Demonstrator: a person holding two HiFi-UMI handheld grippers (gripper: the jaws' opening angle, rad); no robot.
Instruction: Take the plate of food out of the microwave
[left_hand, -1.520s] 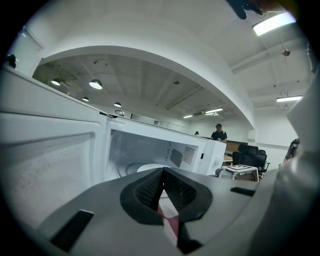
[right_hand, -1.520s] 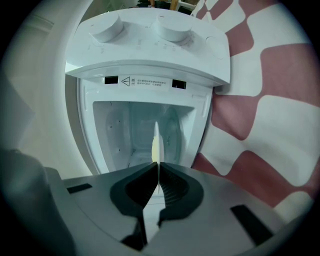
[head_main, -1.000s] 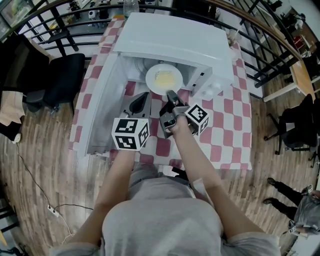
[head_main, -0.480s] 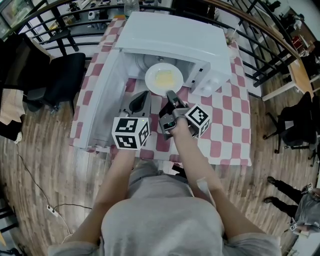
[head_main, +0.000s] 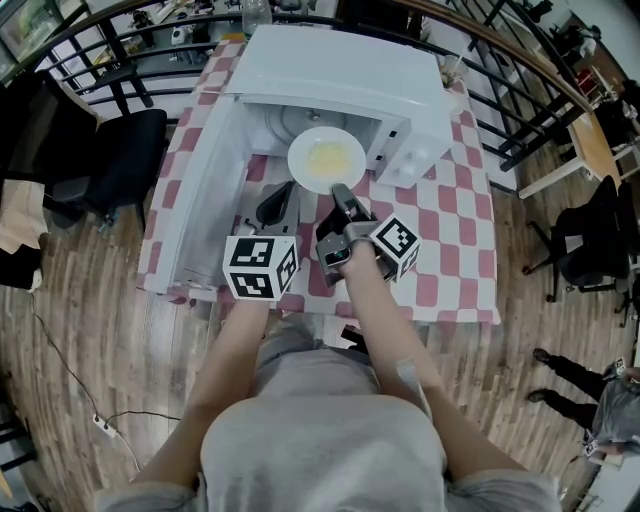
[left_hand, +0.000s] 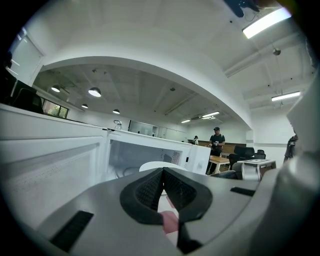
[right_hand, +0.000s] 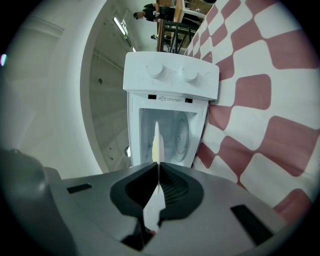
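A white plate with pale yellow food on it hangs at the mouth of the open white microwave, half out of the cavity. My right gripper is shut on the plate's near rim. In the right gripper view the plate shows edge-on between the closed jaws. My left gripper hovers to the left of the plate beside the open door; it is shut with nothing in it. From the left gripper view, the plate peeks over the closed jaws.
The microwave stands on a table with a red-and-white checked cloth. Its door swings out to the left over the table's edge. A black chair stands left of the table, and a railing runs behind it.
The right gripper has drawn the plate a little further out of the cavity, toward me. The left gripper has shifted slightly with it.
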